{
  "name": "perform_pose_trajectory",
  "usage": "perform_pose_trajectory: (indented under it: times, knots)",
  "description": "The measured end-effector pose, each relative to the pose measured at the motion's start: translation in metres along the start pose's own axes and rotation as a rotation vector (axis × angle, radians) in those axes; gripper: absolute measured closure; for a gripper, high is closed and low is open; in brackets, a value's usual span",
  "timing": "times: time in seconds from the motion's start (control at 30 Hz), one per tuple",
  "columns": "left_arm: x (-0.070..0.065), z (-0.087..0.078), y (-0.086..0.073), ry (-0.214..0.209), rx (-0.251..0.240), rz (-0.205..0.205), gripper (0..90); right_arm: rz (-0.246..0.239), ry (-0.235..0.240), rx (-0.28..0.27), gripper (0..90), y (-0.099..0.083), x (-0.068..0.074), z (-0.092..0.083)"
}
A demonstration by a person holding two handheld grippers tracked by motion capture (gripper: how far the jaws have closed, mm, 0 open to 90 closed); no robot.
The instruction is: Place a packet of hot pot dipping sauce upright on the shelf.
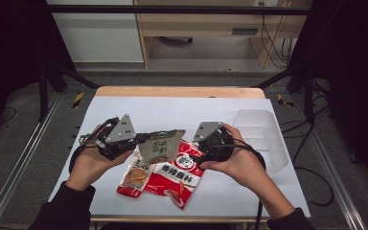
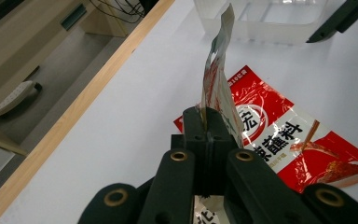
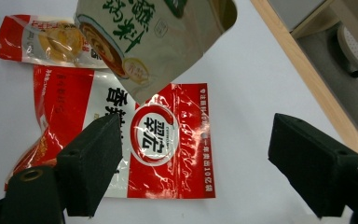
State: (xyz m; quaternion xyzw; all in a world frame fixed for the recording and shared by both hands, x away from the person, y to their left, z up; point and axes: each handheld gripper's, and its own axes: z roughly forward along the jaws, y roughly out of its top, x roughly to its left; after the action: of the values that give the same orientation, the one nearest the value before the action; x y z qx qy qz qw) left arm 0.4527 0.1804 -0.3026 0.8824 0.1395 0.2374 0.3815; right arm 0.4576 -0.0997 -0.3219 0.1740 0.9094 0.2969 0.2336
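The table (image 1: 124, 108), covered in white with a wooden far edge, carries everything. At its three o'clock side sits a clear plastic tray (image 1: 261, 125). Near the table's six o'clock edge lies a large red sauce packet (image 1: 177, 179), flat and printed side up; touching it at its nine o'clock lies a smaller orange-and-red packet (image 1: 133, 179), partly overlapped by it.

Above these two hangs a beige-green packet (image 1: 162, 146), lifted clear of the table, at about twelve o'clock from the red one. The left gripper (image 1: 141, 139), at nine o'clock from that packet, has its fingers clenched on the packet's edge; in the left gripper view the thin film stands on edge, rising straight out of the closed black fingers (image 2: 196, 123).

The right gripper (image 1: 199, 143), at three o'clock from the raised packet and just beside it, has its fingers (image 3: 91, 158) spread wide and released, with nothing between them. In the right gripper view it looks down on the red packet, with the beige-green one hanging at eleven o'clock.
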Motion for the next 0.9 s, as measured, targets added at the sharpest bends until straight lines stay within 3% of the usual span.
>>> perform_pose_trajectory:
  times: [0.1,0.2,0.53,0.67,0.73,0.9]
  knots:
    - [-0.003,0.004,0.003,-0.012,0.000,0.009,90.0,-0.016,-0.005,-0.006,22.8,0.003,-0.003,-0.004]
    - [-0.006,0.007,0.006,-0.022,0.009,0.021,90.0,-0.062,-0.006,-0.010,28.9,0.008,-0.009,-0.008]
    - [-0.016,0.017,0.015,-0.066,0.002,0.052,90.0,-0.126,0.026,0.014,34.2,0.015,-0.012,-0.001]
    - [-0.020,0.020,0.018,-0.079,0.002,0.067,90.0,-0.172,0.077,0.030,44.9,0.019,-0.007,0.008]
    - [-0.023,0.021,0.019,-0.082,-0.006,0.071,90.0,-0.185,0.087,0.034,47.1,0.020,-0.006,0.010]
    - [-0.025,0.022,0.021,-0.089,-0.009,0.077,90.0,-0.227,0.116,0.064,63.1,0.024,-0.001,0.017]
